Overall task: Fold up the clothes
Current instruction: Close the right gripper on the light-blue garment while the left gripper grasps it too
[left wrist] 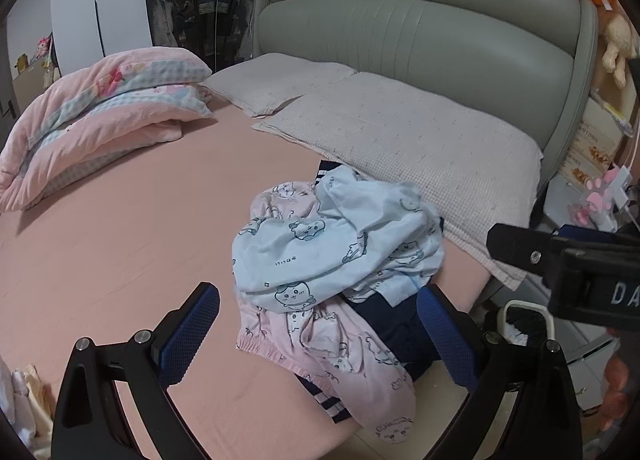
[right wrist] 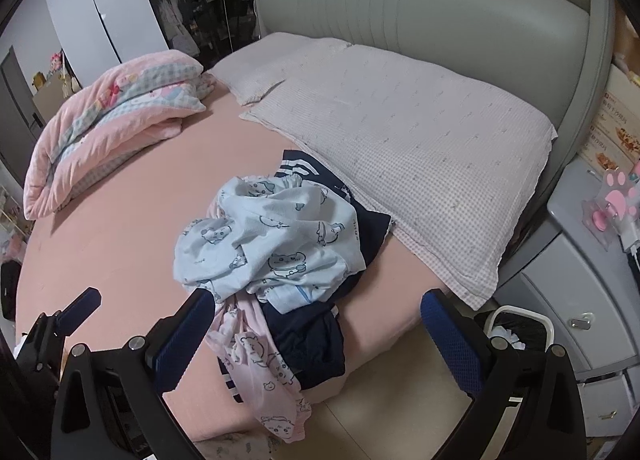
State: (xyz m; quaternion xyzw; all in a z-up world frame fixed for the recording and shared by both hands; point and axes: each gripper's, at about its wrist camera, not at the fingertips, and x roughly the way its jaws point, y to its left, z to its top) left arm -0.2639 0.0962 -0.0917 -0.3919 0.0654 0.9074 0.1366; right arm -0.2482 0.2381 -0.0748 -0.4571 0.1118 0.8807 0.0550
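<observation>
We hold both the left gripper (left wrist: 318, 330) and right gripper (right wrist: 316, 334) spread wide and empty, hovering above the crumpled heap of pale-blue, pink and navy clothes (left wrist: 340, 260) on the pink-sheeted bed (left wrist: 120, 240).

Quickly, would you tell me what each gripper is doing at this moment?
Left gripper: open, holding nothing, above the pile of clothes.
Right gripper: open, holding nothing.

A heap of clothes (right wrist: 276, 260) lies on the bed (right wrist: 120, 228) at its near edge, just before the pillows (right wrist: 420, 148) against the headboard (right wrist: 440, 12). A folded quilt (right wrist: 112, 116) sits far left; a nightstand (right wrist: 580, 260) stands right.
</observation>
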